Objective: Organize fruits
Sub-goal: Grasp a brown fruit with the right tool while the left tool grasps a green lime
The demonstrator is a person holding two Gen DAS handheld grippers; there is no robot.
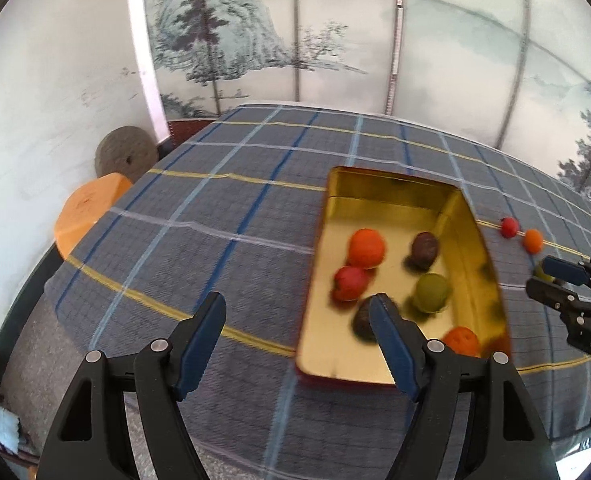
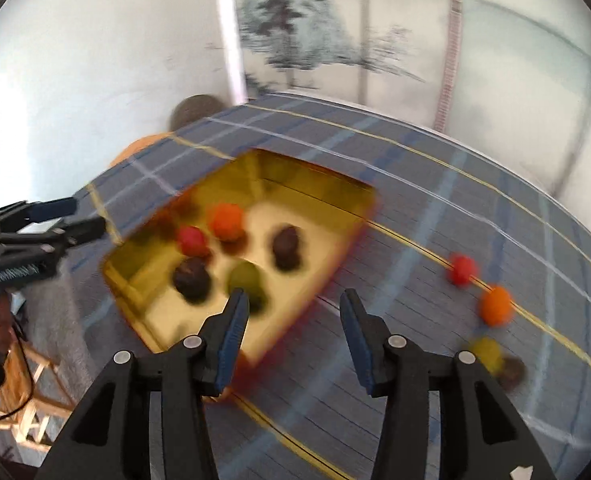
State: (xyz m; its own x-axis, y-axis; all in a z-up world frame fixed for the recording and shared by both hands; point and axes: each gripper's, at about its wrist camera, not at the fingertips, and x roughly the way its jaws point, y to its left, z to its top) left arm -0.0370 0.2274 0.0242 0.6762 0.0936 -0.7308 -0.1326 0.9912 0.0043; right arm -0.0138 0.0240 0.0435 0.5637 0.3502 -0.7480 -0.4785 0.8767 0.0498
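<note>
A gold tin tray (image 1: 383, 188) (image 2: 315, 184) lies on the checked tablecloth and holds several small fruits: an orange one (image 1: 366, 247), a red one (image 1: 350, 282), a green one (image 1: 431, 291), brown ones (image 1: 425, 249). My left gripper (image 1: 299, 308) is open and empty above the tray's near left edge. My right gripper (image 2: 293, 306) is open and empty over the tray's near right corner. On the cloth right of the tray lie a red fruit (image 2: 462, 269), an orange fruit (image 2: 494, 305), a yellow-green fruit (image 2: 485, 353) and a brown fruit (image 2: 513, 372).
The blue checked tablecloth (image 1: 223, 216) covers the table. An orange stool (image 1: 85, 210) and a round grey disc (image 1: 125, 154) stand off the table's left edge by the white wall. A painted screen stands behind. A wooden frame (image 2: 23, 396) is at the lower left.
</note>
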